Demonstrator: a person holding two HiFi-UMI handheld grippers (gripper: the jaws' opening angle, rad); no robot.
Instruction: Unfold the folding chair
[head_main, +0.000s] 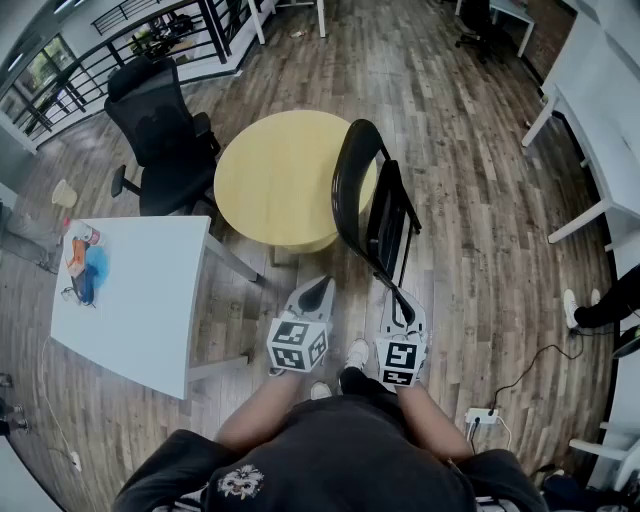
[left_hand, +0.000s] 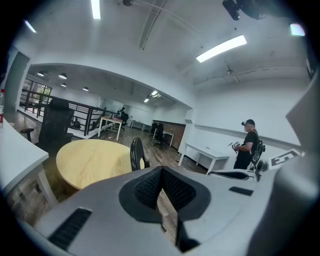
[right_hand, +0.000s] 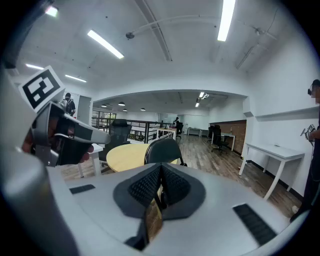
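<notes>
The black folding chair (head_main: 368, 205) stands folded flat and upright on the wood floor, against the near right edge of the round yellow table (head_main: 275, 175). My left gripper (head_main: 318, 290) is shut and empty, low in front of the chair's left side. My right gripper (head_main: 403, 308) is also shut with nothing in it, just before the chair's lower frame. In the left gripper view, the chair's curved back (left_hand: 136, 154) shows ahead beyond the closed jaws of the left gripper (left_hand: 161, 184). From the right gripper (right_hand: 160, 186) the chair (right_hand: 162, 149) stands a short way ahead, apart from it.
A black office chair (head_main: 160, 130) stands behind the yellow table on its left. A white table (head_main: 130, 290) with a few small items is at my left. White desks (head_main: 600, 100) line the right wall. A power strip (head_main: 482, 415) lies on the floor. A person (left_hand: 248, 145) stands at the right.
</notes>
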